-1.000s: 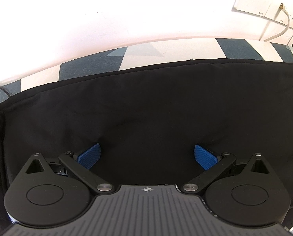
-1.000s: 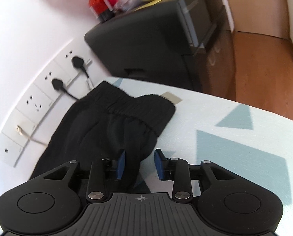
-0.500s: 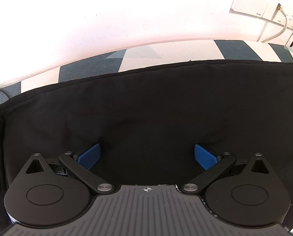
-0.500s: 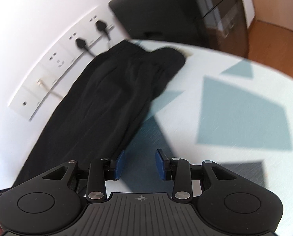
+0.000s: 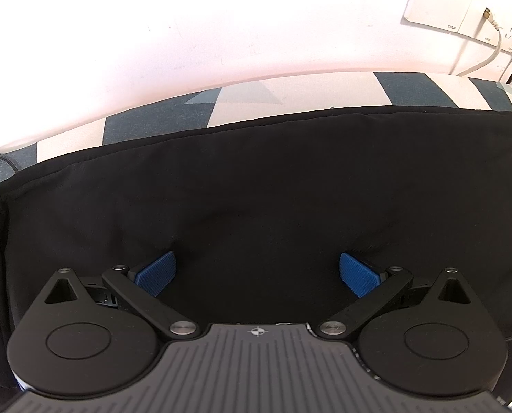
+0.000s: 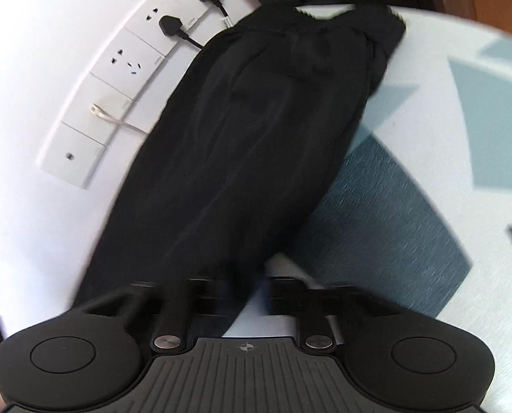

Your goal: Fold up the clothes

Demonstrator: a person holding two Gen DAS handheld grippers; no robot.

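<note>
The left claw (image 5: 257,273) stands spread wide, its blue pads (image 5: 156,273) resting on the black trousers (image 5: 256,186) without pinching them. The right claw (image 6: 250,290), blurred, has just been closing and is together at the trousers' (image 6: 256,137) near edge; whether cloth is pinched cannot be told. The trousers stretch toward 12 o'clock along the patterned worktop (image 6: 427,189), wall sockets (image 6: 132,69) at 10 o'clock.
</note>
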